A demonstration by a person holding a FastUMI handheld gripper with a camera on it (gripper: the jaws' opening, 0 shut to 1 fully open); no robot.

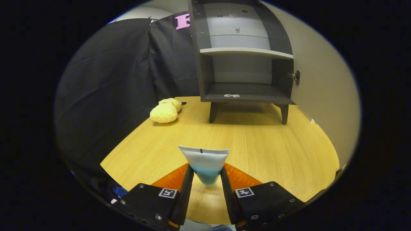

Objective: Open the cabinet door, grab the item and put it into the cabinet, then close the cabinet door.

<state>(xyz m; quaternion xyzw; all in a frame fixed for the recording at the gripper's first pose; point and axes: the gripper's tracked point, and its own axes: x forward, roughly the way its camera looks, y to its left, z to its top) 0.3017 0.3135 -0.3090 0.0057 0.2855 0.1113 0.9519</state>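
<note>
No readable text on the tube [205, 163] or cabinet [244, 51].

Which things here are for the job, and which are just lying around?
For the job:
- tube, held between the fingers of the gripper
- cabinet, beyond the fingers, its door already open

Just lying about:
- yellow plush toy on the table, beside the cabinet

A soft white tube with a pale blue lower end [205, 163] is standing crimped end up, pinched between the gripper's [207, 175] two fingers above the wooden table. Well beyond it, a dark grey cabinet on short legs [245, 64] is standing open, its door [321, 83] swung to the right.
</note>
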